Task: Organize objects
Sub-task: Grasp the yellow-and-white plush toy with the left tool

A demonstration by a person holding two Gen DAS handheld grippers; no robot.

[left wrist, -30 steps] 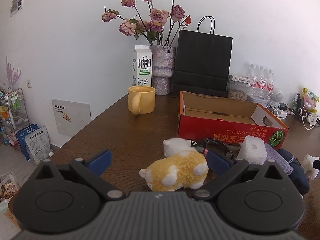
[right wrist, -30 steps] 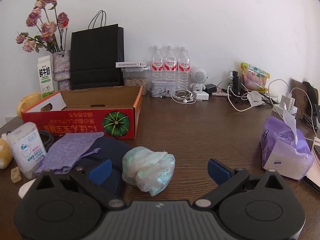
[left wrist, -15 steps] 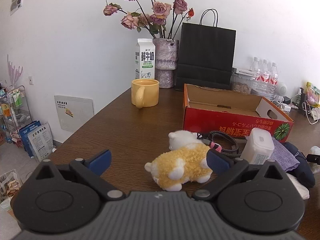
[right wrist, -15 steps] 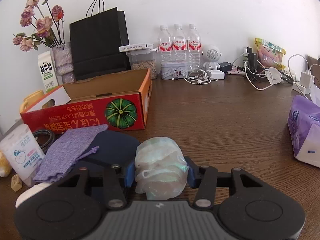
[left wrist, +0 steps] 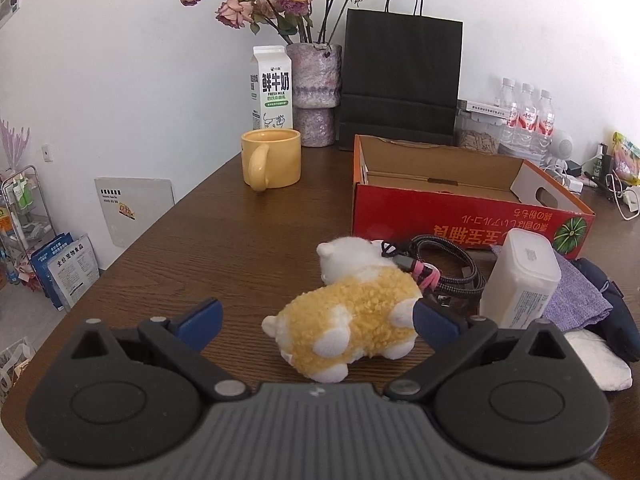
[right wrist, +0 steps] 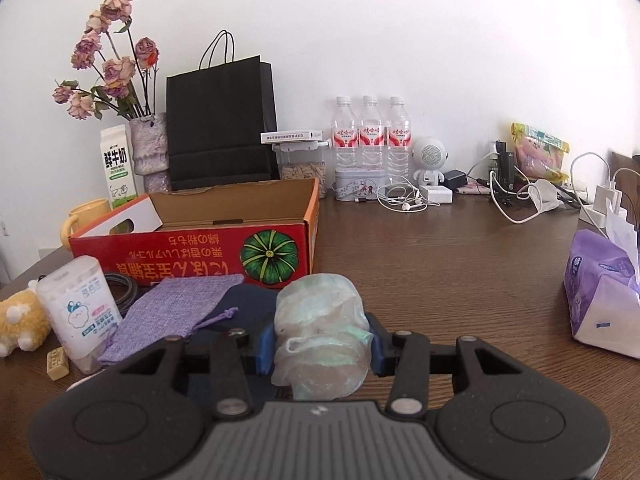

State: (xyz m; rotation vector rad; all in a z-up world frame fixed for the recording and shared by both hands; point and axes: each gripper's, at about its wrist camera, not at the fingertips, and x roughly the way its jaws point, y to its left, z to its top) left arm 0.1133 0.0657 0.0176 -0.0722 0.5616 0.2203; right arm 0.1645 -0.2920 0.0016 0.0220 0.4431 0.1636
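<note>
Left wrist view: left gripper (left wrist: 316, 318) spread wide around a soft, light plush sheep (left wrist: 352, 312) lying on the table (left wrist: 224, 240); best pinched across its woolly middle. Right wrist view: right gripper (right wrist: 320, 340) pinching a crumpled, squashy plastic bundle (right wrist: 322, 340), near the red box (right wrist: 192, 256); slippery film, likely featherlight.

The left gripper (left wrist: 316, 320) sits low in its frame's centre, jaws spread wide, the right blue pad (left wrist: 434, 322) just beside a plush toy (left wrist: 352, 320) between them. The right gripper (right wrist: 320, 340), bottom centre of its frame, has both blue pads pressed against a crumpled translucent bundle (right wrist: 322, 340)
</note>
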